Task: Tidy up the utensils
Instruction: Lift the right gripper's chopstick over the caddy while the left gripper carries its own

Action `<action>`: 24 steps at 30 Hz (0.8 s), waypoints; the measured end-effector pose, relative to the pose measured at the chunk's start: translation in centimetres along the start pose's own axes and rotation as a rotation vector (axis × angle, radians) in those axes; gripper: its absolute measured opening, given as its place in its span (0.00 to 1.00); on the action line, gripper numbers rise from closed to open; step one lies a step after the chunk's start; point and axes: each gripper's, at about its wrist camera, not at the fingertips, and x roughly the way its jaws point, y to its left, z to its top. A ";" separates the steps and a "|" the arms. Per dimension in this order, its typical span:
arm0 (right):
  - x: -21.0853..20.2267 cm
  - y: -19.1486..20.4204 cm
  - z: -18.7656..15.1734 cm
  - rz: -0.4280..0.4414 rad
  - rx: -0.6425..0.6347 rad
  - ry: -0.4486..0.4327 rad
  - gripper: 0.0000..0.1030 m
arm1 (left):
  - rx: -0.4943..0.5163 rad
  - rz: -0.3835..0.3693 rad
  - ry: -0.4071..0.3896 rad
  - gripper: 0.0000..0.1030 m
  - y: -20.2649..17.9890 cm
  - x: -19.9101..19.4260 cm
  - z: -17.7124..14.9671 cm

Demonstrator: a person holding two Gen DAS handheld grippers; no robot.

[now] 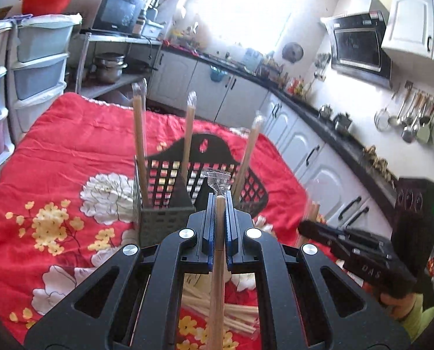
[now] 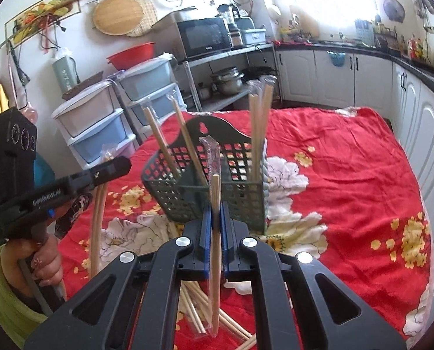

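A dark perforated utensil basket (image 1: 170, 201) (image 2: 217, 186) stands on the red floral cloth, with several wrapped wooden chopsticks upright in it (image 1: 139, 145) (image 2: 256, 134). My left gripper (image 1: 220, 204) is shut on a wrapped wooden chopstick (image 1: 217, 277), just in front of the basket. My right gripper (image 2: 216, 213) is shut on another wrapped chopstick (image 2: 215, 248), close to the basket's near wall. The right gripper shows at lower right in the left wrist view (image 1: 348, 242); the left gripper shows at left in the right wrist view (image 2: 56, 192).
A pile of loose wrapped chopsticks (image 1: 231, 315) (image 2: 205, 315) lies on the cloth (image 1: 56, 160) (image 2: 348, 175) under the grippers. Plastic drawer units (image 2: 100, 128) and a shelf with a microwave (image 2: 203, 36) stand beyond the table. Kitchen cabinets (image 1: 319, 157) run along the right.
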 end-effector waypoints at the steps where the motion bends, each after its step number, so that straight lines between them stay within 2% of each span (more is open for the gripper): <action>1: -0.1 0.2 0.2 0.002 -0.006 -0.005 0.06 | -0.009 -0.003 -0.012 0.03 0.0 -0.2 0.3; 16: -3.5 2.8 4.5 0.018 -0.092 -0.139 0.06 | -0.048 0.012 -0.205 0.03 -0.4 -2.7 5.5; 24: -4.8 3.5 6.6 0.013 -0.119 -0.210 0.06 | -0.030 0.034 -0.295 0.03 -1.5 -3.4 8.0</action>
